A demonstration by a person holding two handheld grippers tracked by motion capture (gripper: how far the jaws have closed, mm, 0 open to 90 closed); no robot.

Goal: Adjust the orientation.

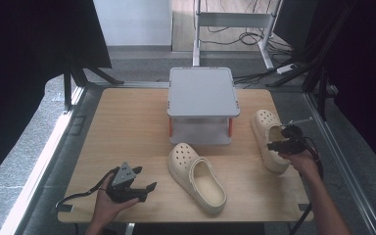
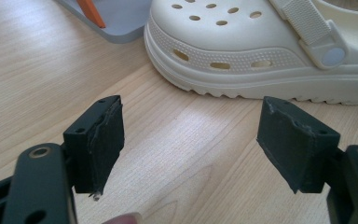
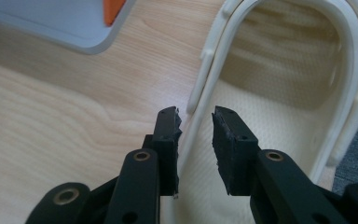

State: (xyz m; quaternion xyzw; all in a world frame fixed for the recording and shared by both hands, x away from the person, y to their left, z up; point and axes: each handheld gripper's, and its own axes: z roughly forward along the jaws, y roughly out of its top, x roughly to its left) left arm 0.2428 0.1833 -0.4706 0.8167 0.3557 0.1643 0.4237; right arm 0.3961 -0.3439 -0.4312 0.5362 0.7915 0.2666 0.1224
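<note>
A: On the light wooden counter (image 1: 127, 127) we see two cream-coloured perforated foam clogs and a grey two-tier plastic stand with orange posts (image 1: 201, 105). How do the left gripper's fingers stand?

B: The left gripper (image 1: 139, 188) lies low over the counter, held in the person's left hand (image 1: 108, 205). In the left gripper view its fingers (image 2: 98, 140) are spread wide, with bare wood between them and nothing held. Beyond the fingertips we see the near clog (image 2: 261, 51) side-on, its ventilated toe, ridged sole and strap rivet facing the fingers, well apart from them. A corner of the grey stand with one orange post lies past the left finger.

A: And the right gripper?

B: The right gripper (image 1: 276, 138), held in the person's right hand (image 1: 301, 159), sits at the far clog (image 1: 270, 138), which lies beside the stand. In the right gripper view we see its fingers (image 3: 230, 149) narrowly parted, straddling the clog's side rim: one finger outside over the wood, the other inside over the textured footbed. A gap shows between each pad and the wall, so we cannot tell whether they touch it. The clog's opening extends ahead of the fingertips.

A: Where is the near clog in the high view?

B: The near clog (image 1: 198, 176) lies flat just ahead of the left fingers, toe toward the stand.
</note>
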